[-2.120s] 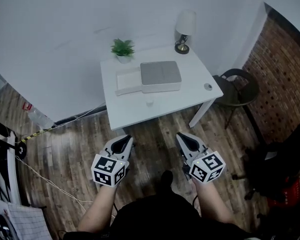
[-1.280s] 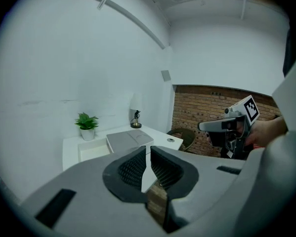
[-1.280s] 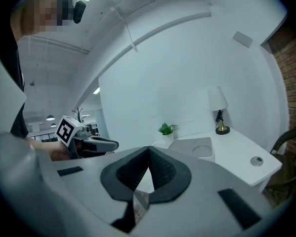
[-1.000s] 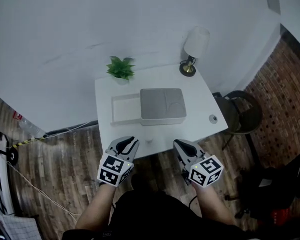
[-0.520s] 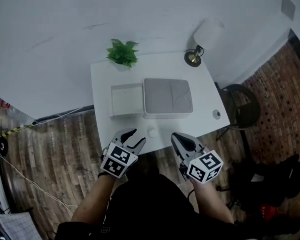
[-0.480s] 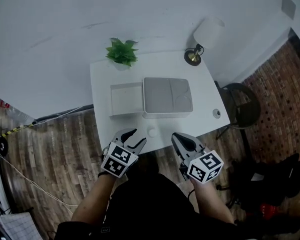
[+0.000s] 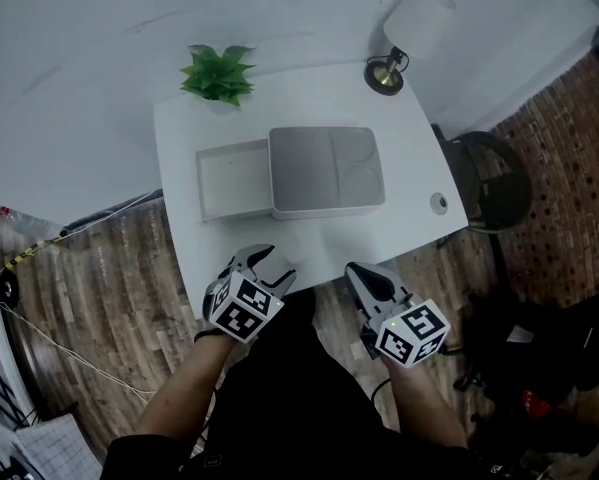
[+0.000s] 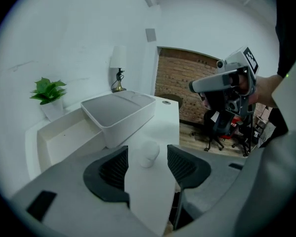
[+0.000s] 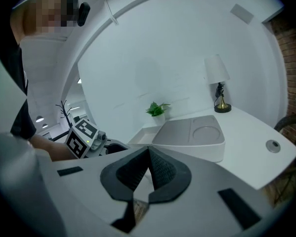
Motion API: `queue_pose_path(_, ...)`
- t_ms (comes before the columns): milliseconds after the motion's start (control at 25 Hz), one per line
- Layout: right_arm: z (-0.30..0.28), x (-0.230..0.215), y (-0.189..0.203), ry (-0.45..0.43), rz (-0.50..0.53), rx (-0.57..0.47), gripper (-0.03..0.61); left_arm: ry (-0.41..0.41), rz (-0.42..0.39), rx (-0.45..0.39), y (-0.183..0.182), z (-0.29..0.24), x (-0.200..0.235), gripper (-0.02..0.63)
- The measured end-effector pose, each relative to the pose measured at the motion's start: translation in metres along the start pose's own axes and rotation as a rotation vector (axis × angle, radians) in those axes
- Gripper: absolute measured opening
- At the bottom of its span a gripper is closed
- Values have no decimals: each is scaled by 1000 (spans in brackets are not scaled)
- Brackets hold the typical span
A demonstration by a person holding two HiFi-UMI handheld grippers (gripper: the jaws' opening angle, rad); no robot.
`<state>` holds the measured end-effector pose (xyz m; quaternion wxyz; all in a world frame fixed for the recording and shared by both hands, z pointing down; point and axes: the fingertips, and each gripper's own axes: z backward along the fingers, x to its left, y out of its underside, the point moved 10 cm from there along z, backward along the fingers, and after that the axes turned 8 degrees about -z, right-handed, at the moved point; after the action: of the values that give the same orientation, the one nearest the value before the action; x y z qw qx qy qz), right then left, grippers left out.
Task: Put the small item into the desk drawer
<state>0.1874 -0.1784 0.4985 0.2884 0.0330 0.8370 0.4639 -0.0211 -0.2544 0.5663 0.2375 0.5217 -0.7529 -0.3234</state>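
I'm barely starting: my left gripper (image 7: 267, 265), jaws just opening wide, is straddling the small item (image 8: 148, 154) at the desk (image 7: 399, 168) front edge (no contact yet). My right gripper (image 7: 364, 273) is idling closed, empty. The drawer (image 7: 229, 183) is already standing open; gripping and dropping in are remaining.

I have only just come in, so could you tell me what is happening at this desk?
A person at the white desk has a hand-held gripper in each hand. The left hand-held gripper has just been opening its jaws. They are wide apart, with the small white item between them, not yet gripped. The right hand-held gripper is shut and empty. The drawer is open.
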Motion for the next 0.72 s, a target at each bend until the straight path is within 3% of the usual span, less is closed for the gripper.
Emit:
queue_pose_path(440, -13, -30, 45, -24, -85, 61, 3, 28, -54, 110, 15, -60, 2, 230)
queue_pose_path(720, -17, -31, 45, -56, -97, 79, 3, 8, -81, 147, 12, -77, -3, 230)
